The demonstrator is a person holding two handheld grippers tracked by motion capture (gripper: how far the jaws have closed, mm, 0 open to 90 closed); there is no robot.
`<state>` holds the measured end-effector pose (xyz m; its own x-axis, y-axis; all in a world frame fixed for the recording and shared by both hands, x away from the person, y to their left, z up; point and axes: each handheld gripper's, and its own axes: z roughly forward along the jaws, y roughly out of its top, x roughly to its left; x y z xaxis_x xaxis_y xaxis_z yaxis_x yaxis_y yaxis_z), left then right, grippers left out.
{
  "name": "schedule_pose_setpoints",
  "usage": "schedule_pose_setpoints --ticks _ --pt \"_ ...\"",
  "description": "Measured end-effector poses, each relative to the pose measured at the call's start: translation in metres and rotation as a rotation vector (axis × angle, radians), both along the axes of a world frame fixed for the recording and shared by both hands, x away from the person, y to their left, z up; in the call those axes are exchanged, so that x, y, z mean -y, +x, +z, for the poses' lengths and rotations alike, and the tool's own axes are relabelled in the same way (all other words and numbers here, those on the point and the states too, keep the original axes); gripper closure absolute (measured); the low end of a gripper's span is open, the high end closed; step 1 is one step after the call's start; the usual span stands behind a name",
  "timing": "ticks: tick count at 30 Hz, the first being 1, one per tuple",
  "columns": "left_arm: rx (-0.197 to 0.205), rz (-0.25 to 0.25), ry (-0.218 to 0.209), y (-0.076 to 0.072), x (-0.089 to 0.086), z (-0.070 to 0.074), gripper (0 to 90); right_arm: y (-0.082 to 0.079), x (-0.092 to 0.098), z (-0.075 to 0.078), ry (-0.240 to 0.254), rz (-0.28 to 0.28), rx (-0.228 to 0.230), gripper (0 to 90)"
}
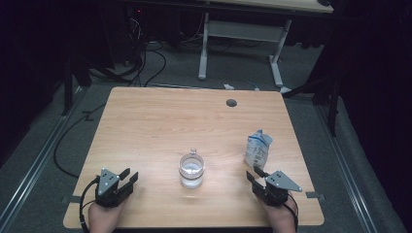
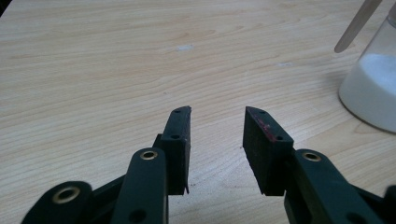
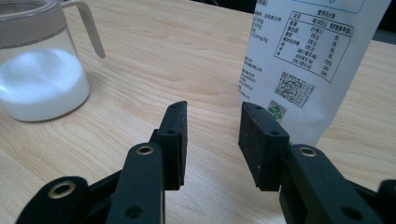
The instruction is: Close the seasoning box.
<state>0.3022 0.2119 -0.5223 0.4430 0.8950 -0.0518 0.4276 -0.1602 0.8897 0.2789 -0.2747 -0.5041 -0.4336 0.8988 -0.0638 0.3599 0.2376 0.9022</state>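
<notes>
dark floor and trailing cables surround a pale wooden table [image 1: 145, 126]; on it a white printed pouch [image 1: 257, 149] stands upright near the right edge, with a glass jar [image 1: 191, 171] of white powder, a small stick leaning in it, at the middle; the right gripper [image 1: 256, 177] rests just before the pouch, jaws spread and empty, nothing pinched; the left gripper [image 1: 130, 176] lies apart, also spread; a careless nudge from the right jaw could likely topple the light pouch, or a sideways sweep knock the jar.
</notes>
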Motion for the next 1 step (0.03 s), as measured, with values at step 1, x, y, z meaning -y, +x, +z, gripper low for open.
schedule_pose_setpoints --ticks 1 --pt "0.0 -0.002 0.0 0.0003 0.0003 0.0001 62.3 -0.0004 0.0003 0.0002 0.002 -0.002 0.001 62.5"
